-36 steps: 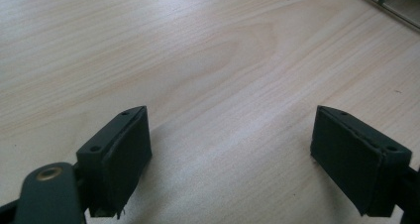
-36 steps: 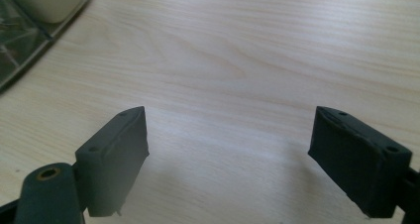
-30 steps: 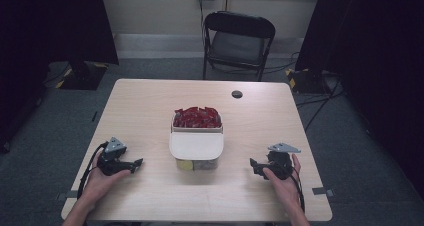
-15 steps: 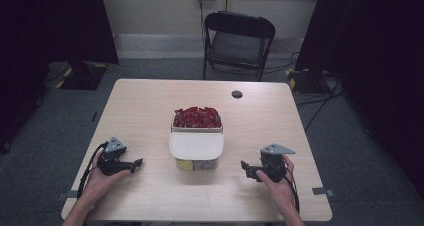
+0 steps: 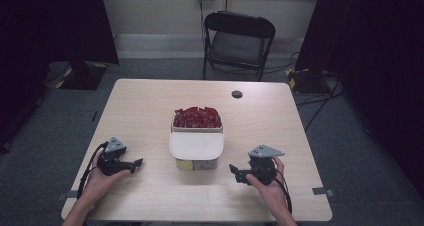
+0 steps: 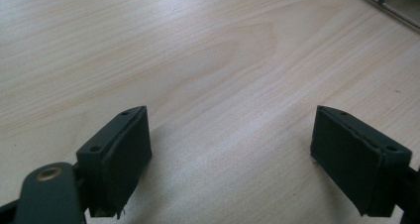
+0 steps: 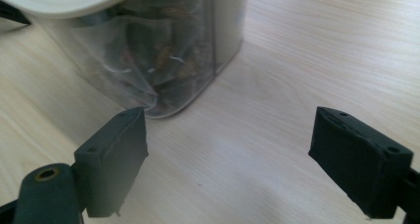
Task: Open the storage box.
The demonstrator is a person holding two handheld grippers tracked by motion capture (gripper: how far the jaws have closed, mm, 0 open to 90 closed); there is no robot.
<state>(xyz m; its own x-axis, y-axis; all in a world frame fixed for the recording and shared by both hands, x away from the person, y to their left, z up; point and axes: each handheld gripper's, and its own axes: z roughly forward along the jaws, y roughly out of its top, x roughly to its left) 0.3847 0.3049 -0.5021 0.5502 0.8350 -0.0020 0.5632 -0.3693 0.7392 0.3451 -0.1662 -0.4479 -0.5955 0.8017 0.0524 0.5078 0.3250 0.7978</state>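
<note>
A clear plastic container with a white lid [image 5: 196,146] stands in the middle of the wooden table [image 5: 150,111]. Through its wall I see crinkled packets [image 7: 163,50]. Right behind it sits an open box of red packets [image 5: 197,118]. My left gripper [image 5: 134,164] rests on the table at the front left, open, with bare wood between its jaws [image 6: 230,149]. My right gripper [image 5: 236,173] is at the front right, open, pointing at the container's near corner and a short way from it.
A small black disc [image 5: 237,94] lies near the table's far edge. A black folding chair [image 5: 239,41] stands beyond the table. Dark curtains hang at both sides. Cables trail from both grippers toward the table's front edge.
My right gripper has moved left toward the container. The left gripper has stayed put.
</note>
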